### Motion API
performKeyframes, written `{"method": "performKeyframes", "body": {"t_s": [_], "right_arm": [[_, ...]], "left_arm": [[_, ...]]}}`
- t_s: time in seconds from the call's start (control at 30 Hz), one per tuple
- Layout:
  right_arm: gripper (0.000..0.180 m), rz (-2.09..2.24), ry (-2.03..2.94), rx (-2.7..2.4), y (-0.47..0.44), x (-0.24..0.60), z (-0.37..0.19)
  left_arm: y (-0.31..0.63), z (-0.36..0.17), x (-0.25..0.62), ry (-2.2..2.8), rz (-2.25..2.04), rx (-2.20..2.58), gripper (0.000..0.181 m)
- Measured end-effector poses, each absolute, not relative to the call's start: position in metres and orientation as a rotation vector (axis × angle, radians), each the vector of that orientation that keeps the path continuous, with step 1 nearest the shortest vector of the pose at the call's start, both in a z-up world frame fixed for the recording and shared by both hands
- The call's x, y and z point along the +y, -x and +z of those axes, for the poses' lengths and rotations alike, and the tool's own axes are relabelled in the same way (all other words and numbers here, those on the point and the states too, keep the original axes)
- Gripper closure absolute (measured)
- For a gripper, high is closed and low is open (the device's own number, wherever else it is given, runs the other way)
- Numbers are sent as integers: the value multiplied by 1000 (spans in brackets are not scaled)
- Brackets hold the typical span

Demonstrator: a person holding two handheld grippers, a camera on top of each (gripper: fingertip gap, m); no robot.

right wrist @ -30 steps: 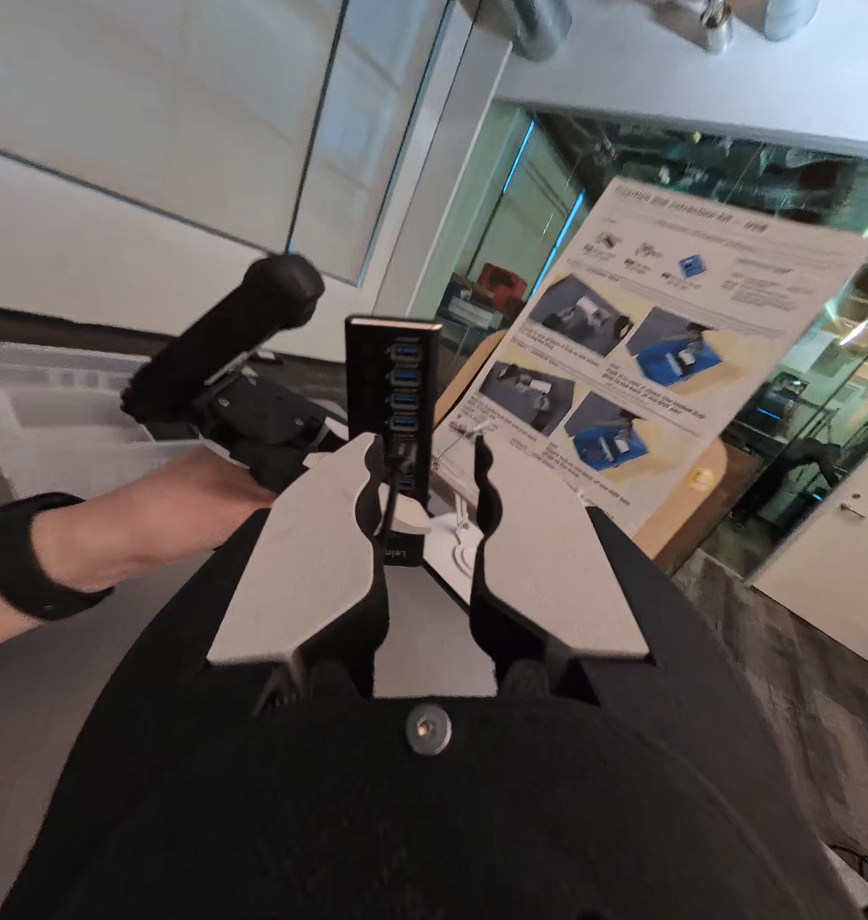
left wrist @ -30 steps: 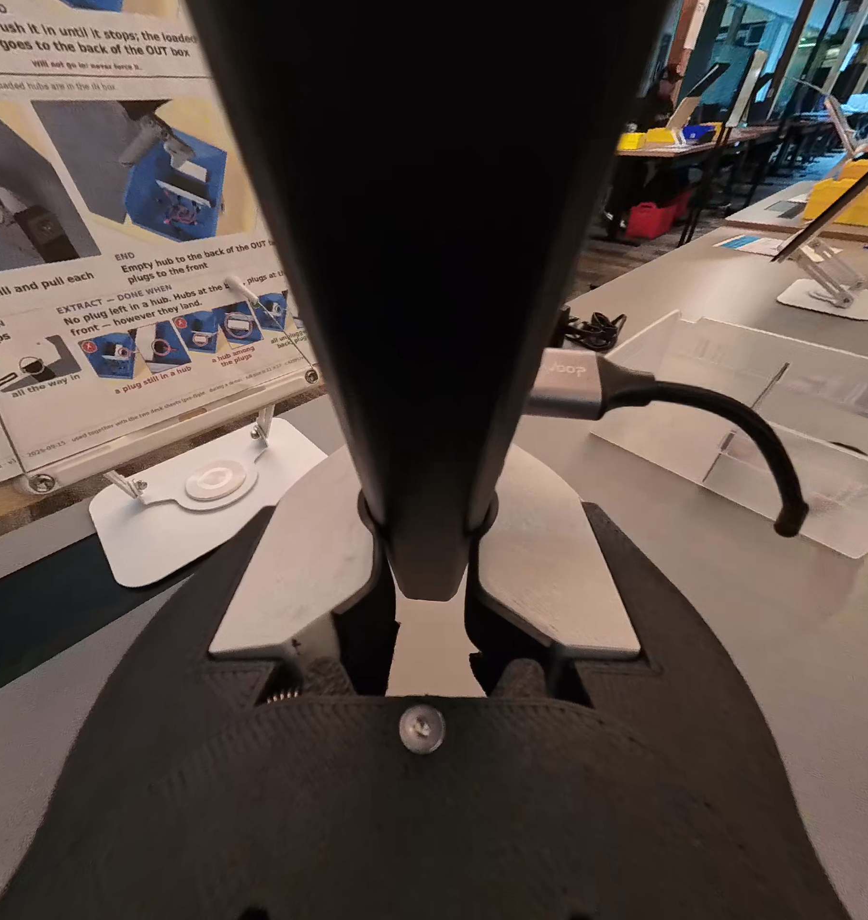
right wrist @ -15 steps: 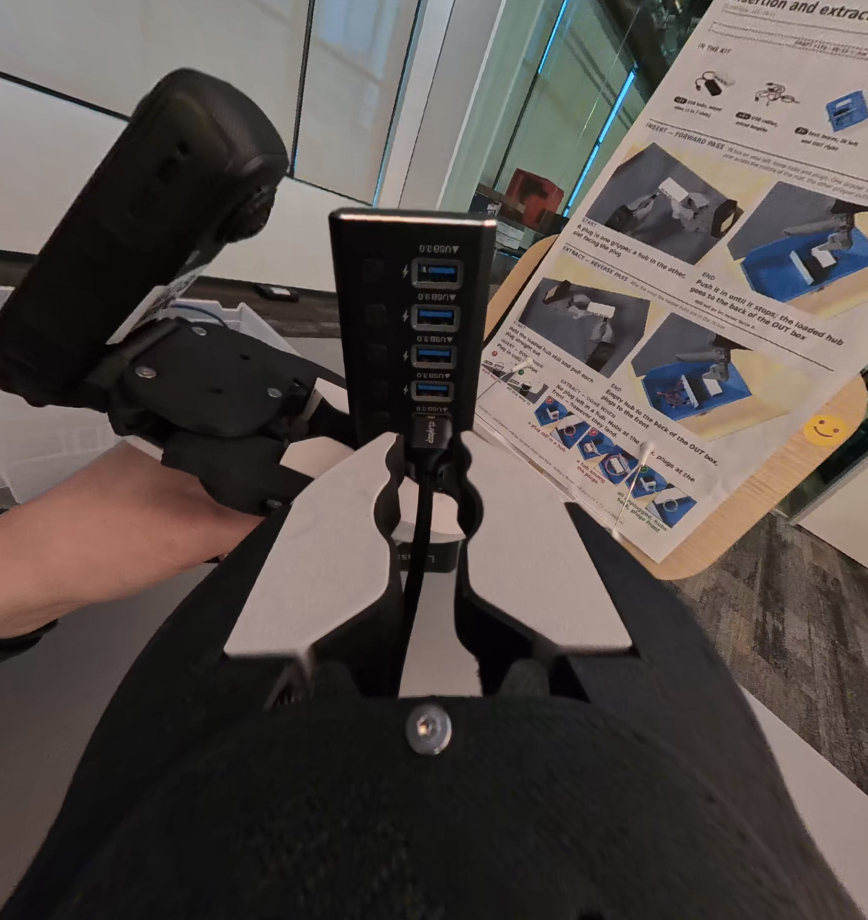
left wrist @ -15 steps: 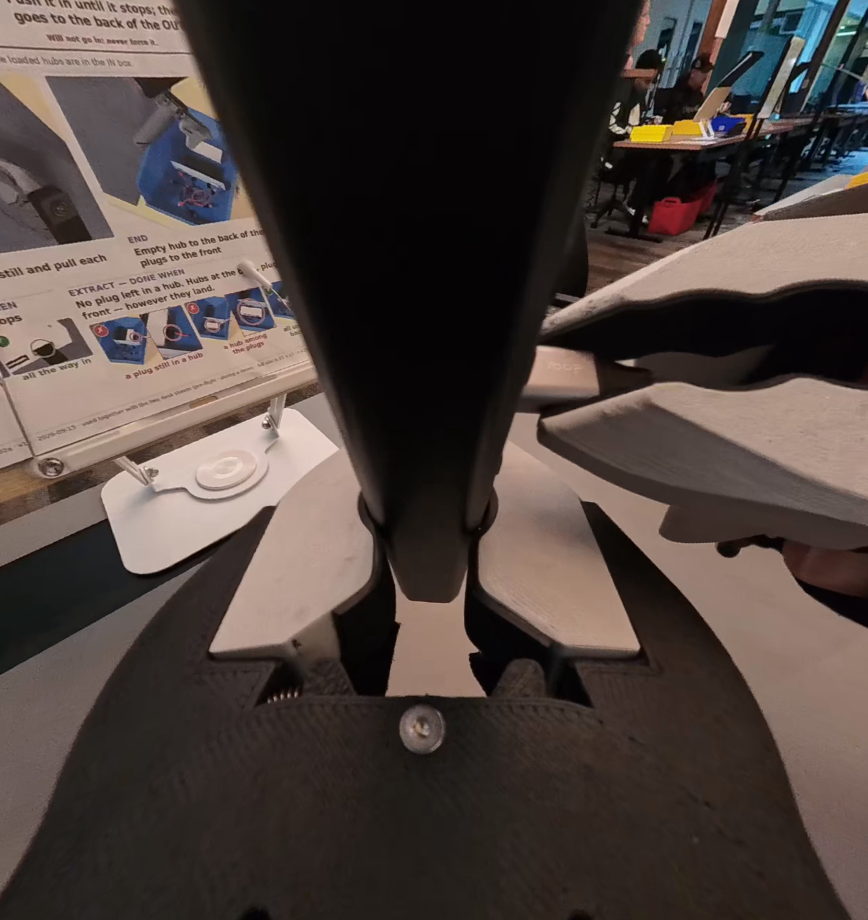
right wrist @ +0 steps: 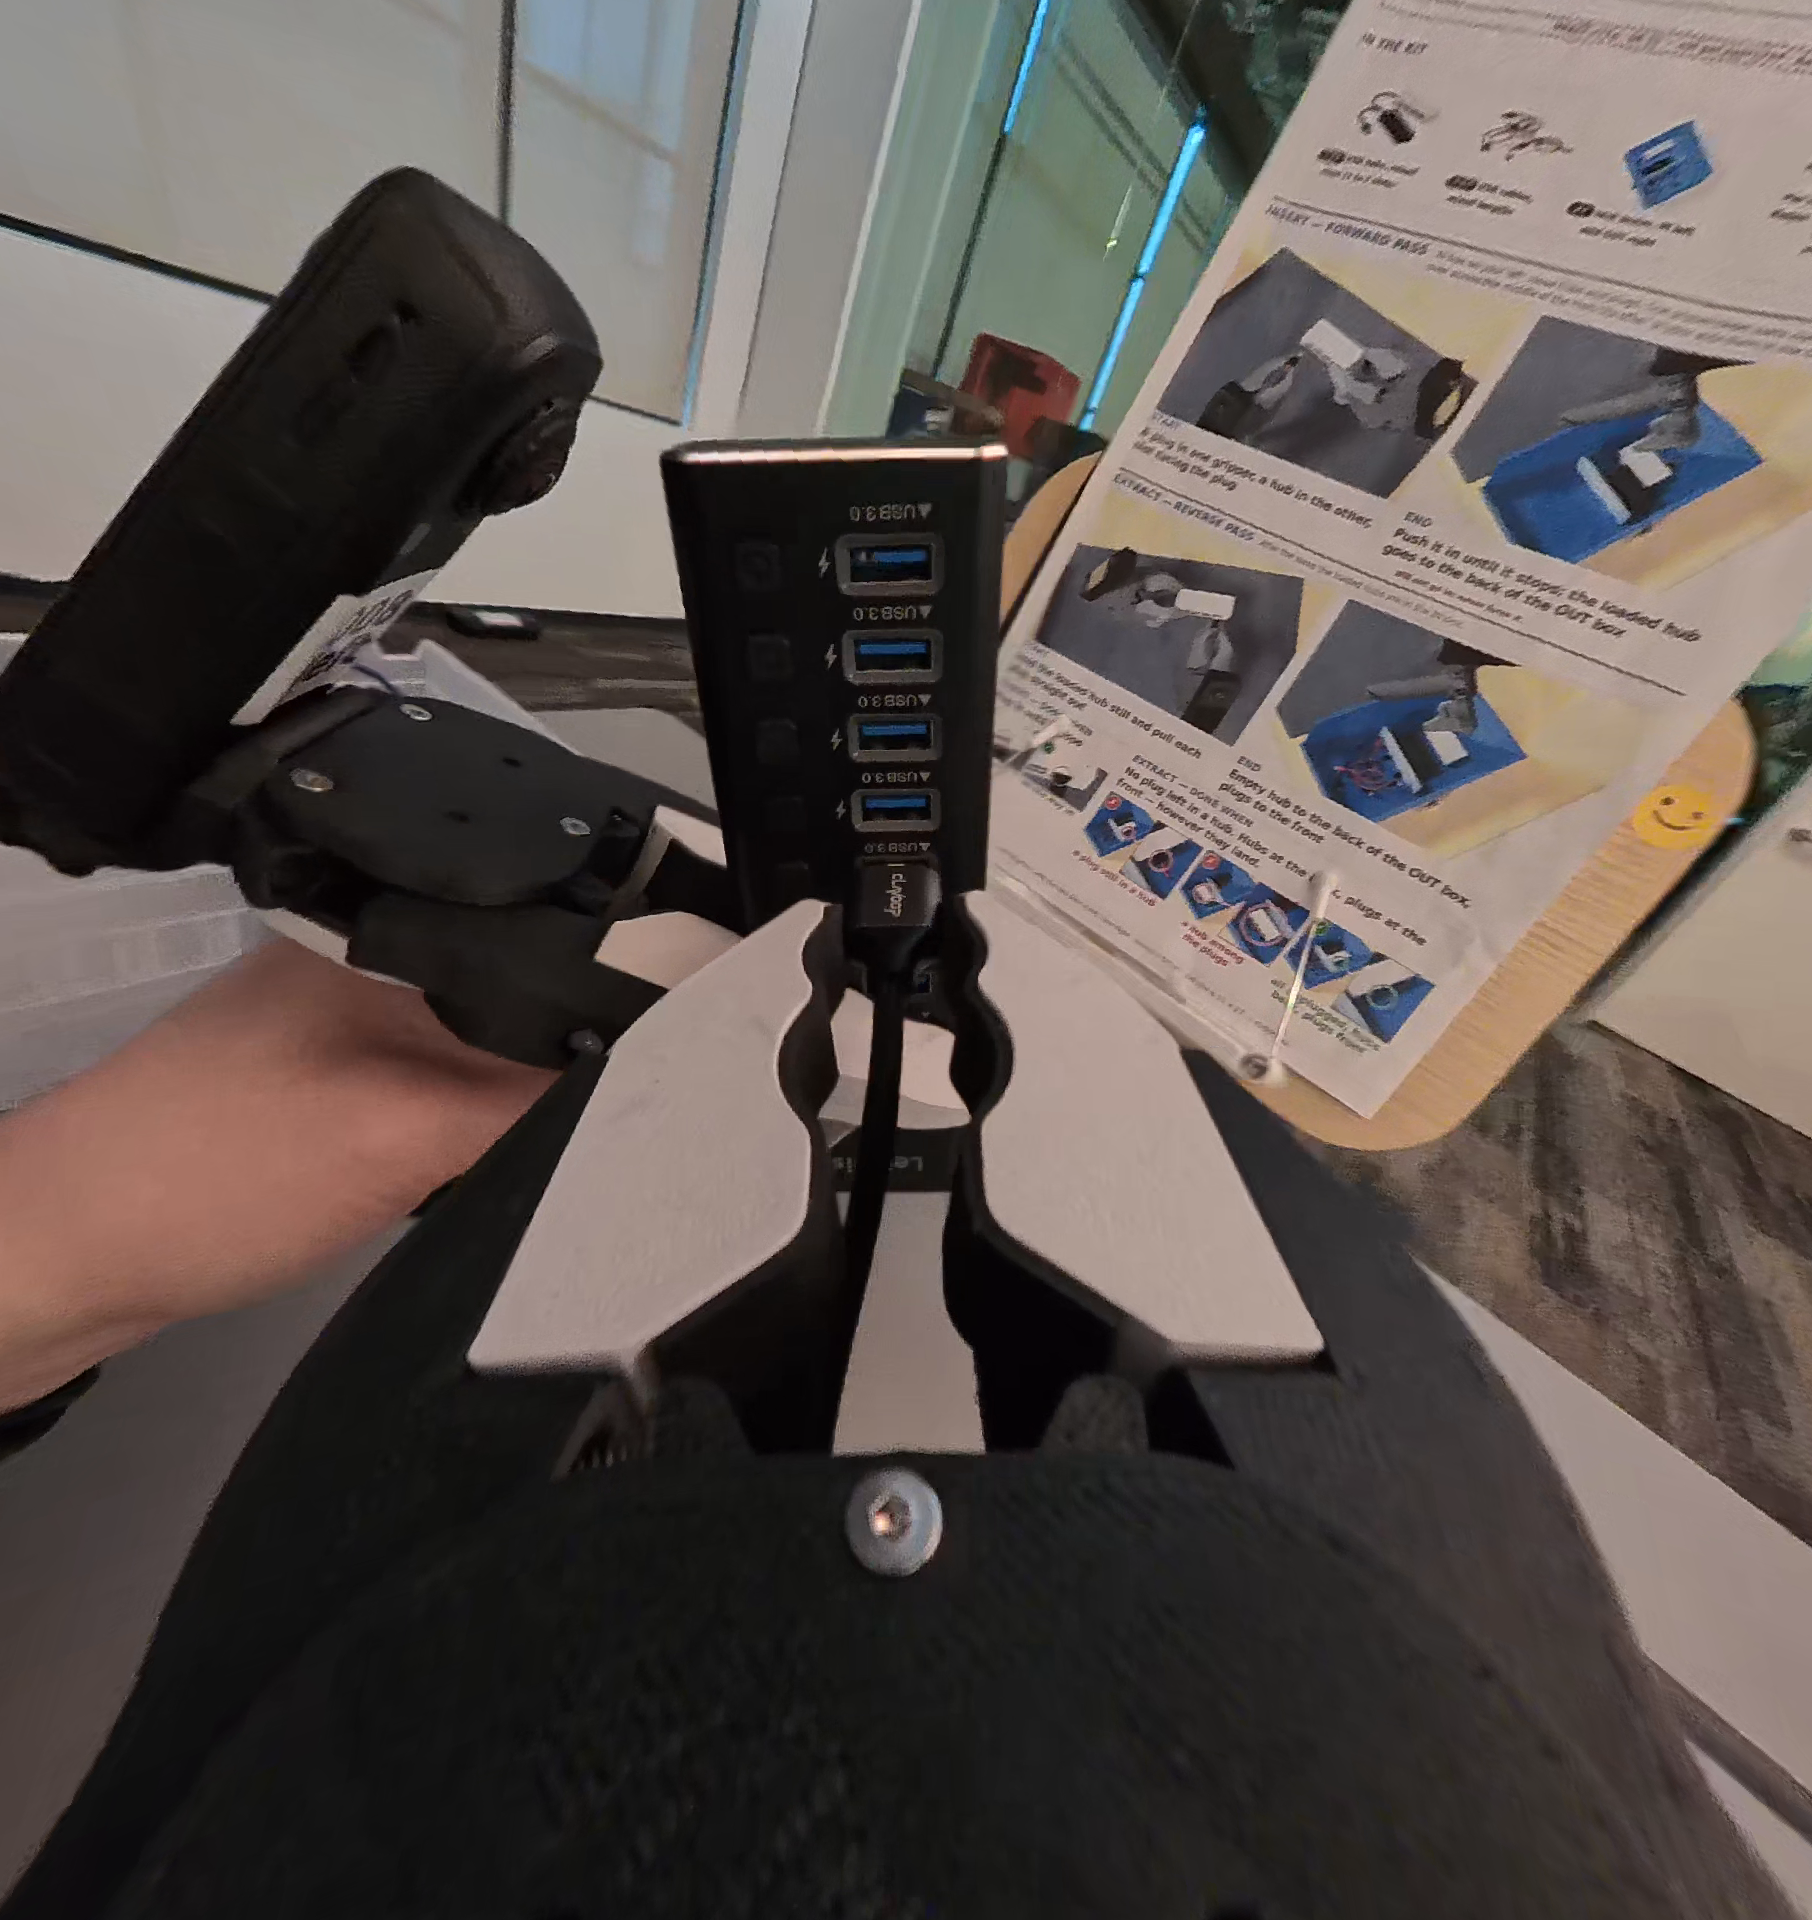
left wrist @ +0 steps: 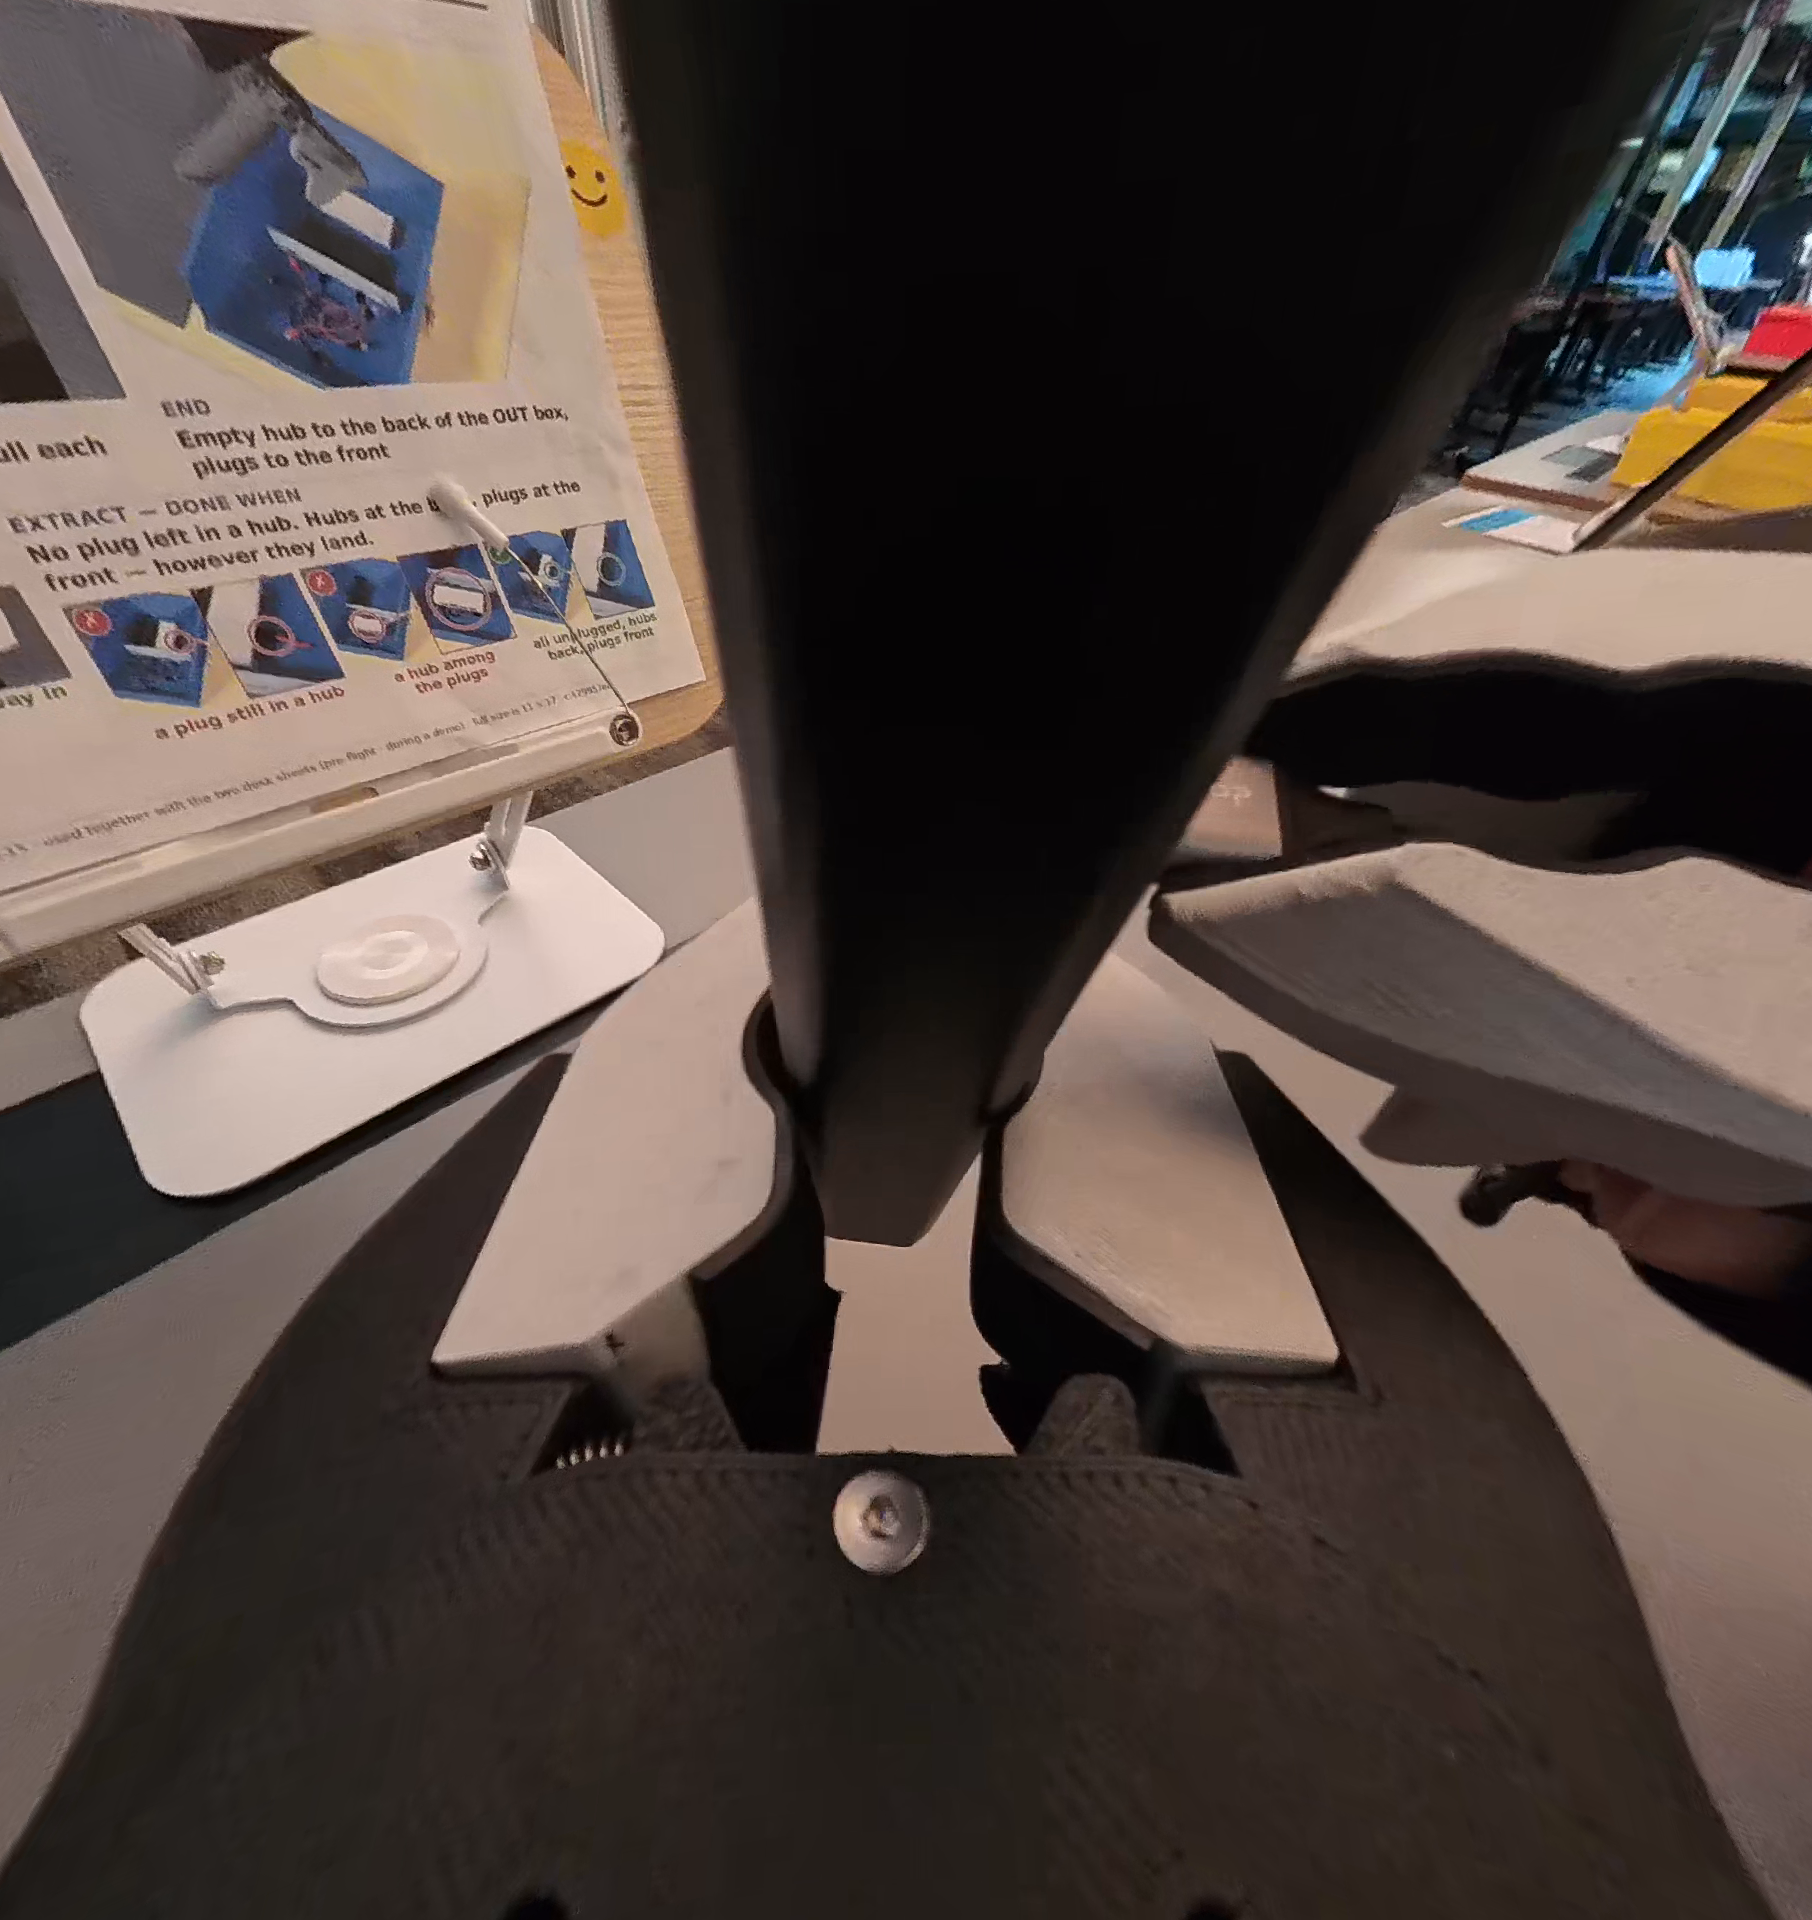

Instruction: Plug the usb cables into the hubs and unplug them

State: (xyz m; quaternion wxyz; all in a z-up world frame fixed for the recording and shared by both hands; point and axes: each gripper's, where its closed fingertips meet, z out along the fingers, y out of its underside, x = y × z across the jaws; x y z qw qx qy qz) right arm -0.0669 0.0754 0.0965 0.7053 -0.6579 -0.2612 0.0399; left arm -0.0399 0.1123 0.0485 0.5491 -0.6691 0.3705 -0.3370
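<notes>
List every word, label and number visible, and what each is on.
I won't quote writing; here is what bears it.
Black hub: small labels down its face.
Plug: brand mark on its shell.
Instruction sheet: headings and captions, partly blurred.
White sticker: cut off, unreadable.
Yellow smiley sticker: no words.
</notes>
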Motion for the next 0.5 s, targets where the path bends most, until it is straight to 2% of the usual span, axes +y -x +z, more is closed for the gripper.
{"method": "performKeyframes", "body": {"t_s": [0.17,0.33,0.5], "right_arm": [[161,179,1474,-543,63,71,102],[162,-8,1455,-522,67,72,101],[161,-11,1453,-545,68,68,104]], "left_arm": [[34,52,105,1602,-873,866,150],[34,51,104,1626,-972,837,148],[36,56,102,1592,-945,862,148]]}}
